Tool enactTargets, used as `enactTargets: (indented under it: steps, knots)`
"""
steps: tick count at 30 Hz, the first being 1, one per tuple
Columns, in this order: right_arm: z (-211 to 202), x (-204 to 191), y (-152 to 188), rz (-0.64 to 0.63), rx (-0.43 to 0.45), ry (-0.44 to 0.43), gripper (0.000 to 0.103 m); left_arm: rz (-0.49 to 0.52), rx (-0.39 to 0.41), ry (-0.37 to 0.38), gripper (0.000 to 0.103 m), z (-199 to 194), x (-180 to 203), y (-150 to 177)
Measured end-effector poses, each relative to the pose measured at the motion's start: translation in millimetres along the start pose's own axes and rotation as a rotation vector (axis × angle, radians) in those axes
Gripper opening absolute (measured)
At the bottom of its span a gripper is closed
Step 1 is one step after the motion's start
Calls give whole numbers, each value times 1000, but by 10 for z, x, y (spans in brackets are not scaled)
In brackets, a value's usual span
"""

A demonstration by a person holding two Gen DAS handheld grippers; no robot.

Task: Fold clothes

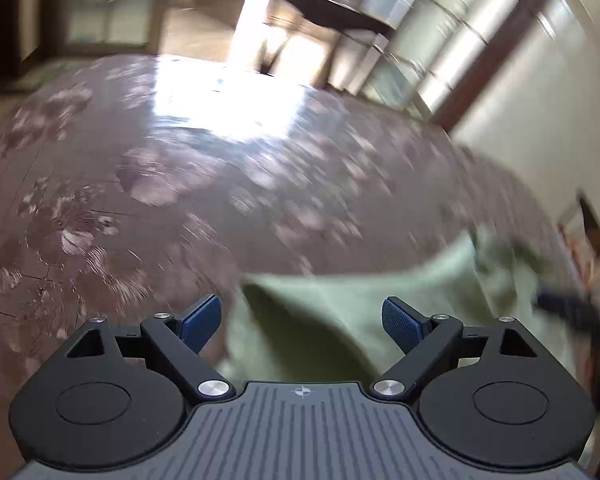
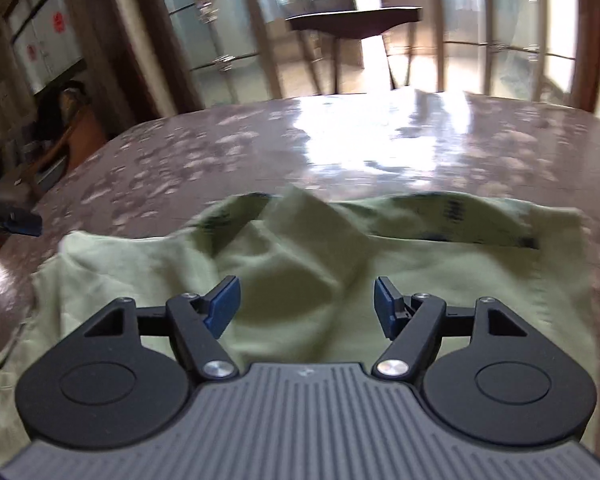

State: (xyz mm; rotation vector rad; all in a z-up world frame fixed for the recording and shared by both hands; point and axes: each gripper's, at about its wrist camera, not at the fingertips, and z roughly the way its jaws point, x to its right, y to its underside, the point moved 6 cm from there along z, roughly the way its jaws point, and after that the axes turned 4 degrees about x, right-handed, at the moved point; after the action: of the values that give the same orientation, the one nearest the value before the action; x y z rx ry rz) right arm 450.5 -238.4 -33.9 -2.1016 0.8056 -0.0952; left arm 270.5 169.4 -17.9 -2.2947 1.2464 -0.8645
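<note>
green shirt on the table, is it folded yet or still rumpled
Rumpled, not neatly folded: the green shirt lies bunched on the table, a flap sticking up mid-cloth, uneven creases across it.

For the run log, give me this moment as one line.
left gripper: open, empty | right gripper: open, empty | crumpled pale green cotton garment: unfolded on glossy reddish-brown patterned table | view: motion-blurred
</note>
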Motion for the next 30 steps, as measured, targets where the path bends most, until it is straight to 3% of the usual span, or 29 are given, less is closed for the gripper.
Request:
enactTargets:
  steps: [4, 8, 15, 22, 24, 26, 30]
  knots:
    - [-118, -339, 101, -124, -65, -79, 72, 125, -89, 36, 91, -185, 347, 397]
    - [-510, -548, 451, -271, -130, -81, 72, 102, -154, 63, 91, -334, 478, 851]
    - [-1377, -245, 1268, -165, -241, -11, 72, 82, -219, 110, 91, -442, 704, 1336]
    - [-1572, -342, 1642, -187, -248, 55, 71, 123, -196, 158, 91, -476, 1010, 1269]
    - [-1628, -370, 1748, -193, -251, 74, 58, 143, -183, 163, 91, -518, 1081, 1225]
    - [-1684, -398, 1855, -200, -253, 93, 19, 154, -172, 167, 91, -560, 1127, 1201]
    - [-1792, -437, 1764, -201, -205, 119, 15, 156, -172, 170, 91, -619, 1139, 1242]
